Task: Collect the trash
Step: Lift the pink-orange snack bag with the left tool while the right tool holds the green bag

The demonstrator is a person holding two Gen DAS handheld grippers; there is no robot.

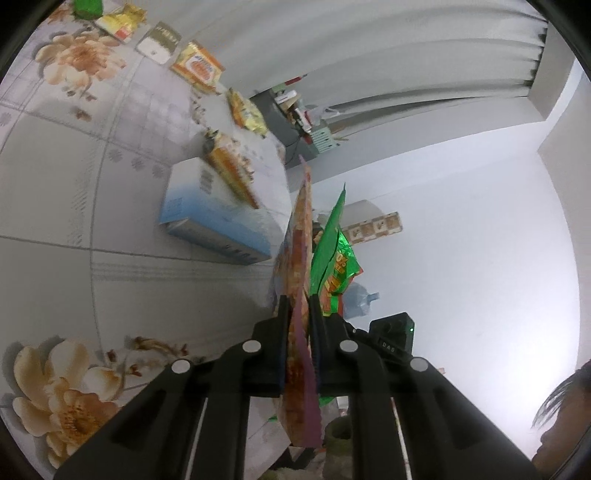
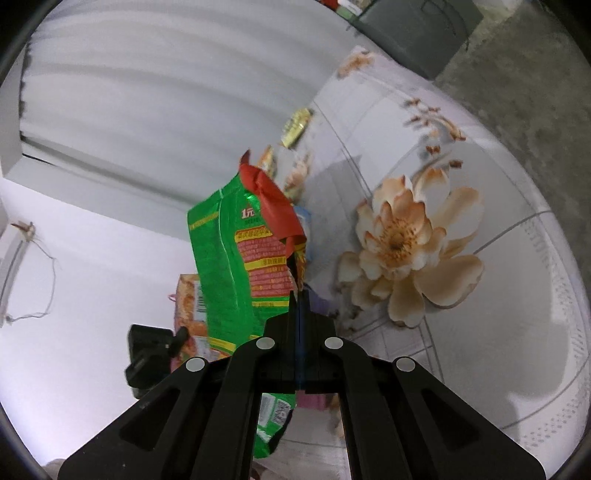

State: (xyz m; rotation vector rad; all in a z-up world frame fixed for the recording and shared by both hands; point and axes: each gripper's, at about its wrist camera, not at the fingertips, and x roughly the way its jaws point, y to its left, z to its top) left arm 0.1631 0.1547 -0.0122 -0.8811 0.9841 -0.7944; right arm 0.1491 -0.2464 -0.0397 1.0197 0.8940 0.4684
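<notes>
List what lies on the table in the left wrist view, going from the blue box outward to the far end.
blue and white box → orange packet resting on its far edge → yellow packet → orange-and-white wrapper → grey-and-white sachet → gold wrapper → green item.

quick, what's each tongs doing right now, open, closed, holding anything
Left tongs: closed on the orange snack wrapper.
Right tongs: closed on the green snack wrapper.

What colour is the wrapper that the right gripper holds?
Mainly green, with red and yellow panels. The wrapper in the right gripper shows best in the right wrist view.
</notes>
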